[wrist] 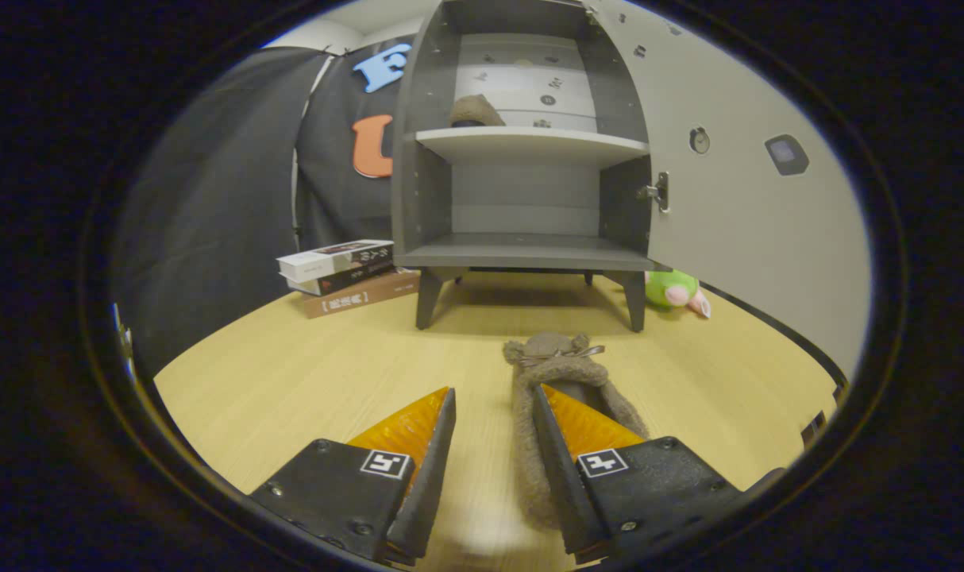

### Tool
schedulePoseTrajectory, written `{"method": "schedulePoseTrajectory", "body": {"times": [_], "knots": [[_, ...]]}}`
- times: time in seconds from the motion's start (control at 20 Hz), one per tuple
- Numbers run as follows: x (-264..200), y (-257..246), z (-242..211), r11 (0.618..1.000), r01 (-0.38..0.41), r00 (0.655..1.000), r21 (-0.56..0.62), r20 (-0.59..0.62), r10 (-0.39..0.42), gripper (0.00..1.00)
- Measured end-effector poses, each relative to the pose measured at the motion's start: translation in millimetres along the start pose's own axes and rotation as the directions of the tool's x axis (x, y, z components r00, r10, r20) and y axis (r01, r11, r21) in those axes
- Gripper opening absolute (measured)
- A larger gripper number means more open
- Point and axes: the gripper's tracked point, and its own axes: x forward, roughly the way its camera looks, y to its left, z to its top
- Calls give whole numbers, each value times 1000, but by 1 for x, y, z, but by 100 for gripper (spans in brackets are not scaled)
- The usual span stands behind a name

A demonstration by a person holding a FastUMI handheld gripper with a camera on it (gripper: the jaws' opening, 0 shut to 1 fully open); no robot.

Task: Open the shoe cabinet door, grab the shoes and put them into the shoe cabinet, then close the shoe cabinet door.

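Observation:
A brown fuzzy slipper (pixel 557 361) with a small bow lies on the wooden table (pixel 291 381), toe toward the shoe cabinet (pixel 526 250). My gripper (pixel 494 391) is open over its heel end. The right finger sits inside the slipper's opening, and the left finger stands over bare table beside it, so the slipper's left wall lies between them without being pinched. The grey cabinet stands on short legs just beyond, its door (pixel 736 199) swung wide to the right. A second brown slipper (pixel 474 111) rests on the upper shelf. The lower shelf is bare.
A stack of three books (pixel 343 274) lies left of the cabinet's legs. A green and pink plush toy (pixel 676 290) sits on the table under the open door. Black cloth walls the booth at the left.

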Motion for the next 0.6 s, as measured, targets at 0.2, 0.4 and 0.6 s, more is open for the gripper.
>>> {"method": "schedulePoseTrajectory", "body": {"times": [0.2, 0.4, 0.6], "knots": [[20, 3, -15, 999, -37, 995, 27, -90, 39, 60], [20, -8, -16, 994, -60, 992, 86, -110, 69, 16], [-12, -13, -15, 989, -119, 991, 90, -56, 124, 14]]}}
